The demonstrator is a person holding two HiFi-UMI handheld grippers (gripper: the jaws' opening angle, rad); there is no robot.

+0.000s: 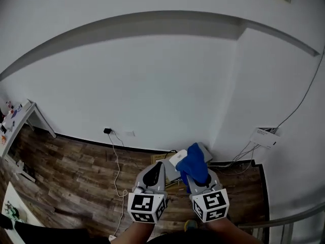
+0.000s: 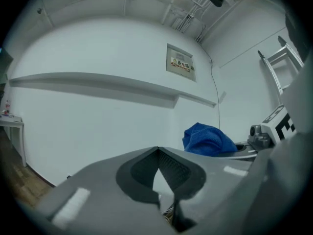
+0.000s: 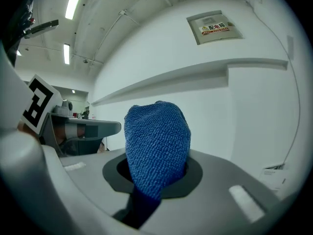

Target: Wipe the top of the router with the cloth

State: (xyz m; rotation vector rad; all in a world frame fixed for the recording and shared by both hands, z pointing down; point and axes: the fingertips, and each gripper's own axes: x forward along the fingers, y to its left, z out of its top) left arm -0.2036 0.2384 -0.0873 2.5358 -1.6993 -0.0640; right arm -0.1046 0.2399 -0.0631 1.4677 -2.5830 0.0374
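A blue cloth bunches up out of my right gripper, which is shut on it. In the right gripper view the cloth stands up between the jaws of the right gripper and hides their tips. A white flat box, apparently the router, lies low by the wall, just behind both grippers and partly hidden by the cloth. My left gripper sits left of it. In the left gripper view that gripper has its pads meeting at the tip, with nothing seen between them. The cloth shows at the right.
White walls fill most of every view. A white wall box with cables hangs at the right. A black plug with a white cord runs down over the wooden floor. A white table stands at far left, a metal rail at lower right.
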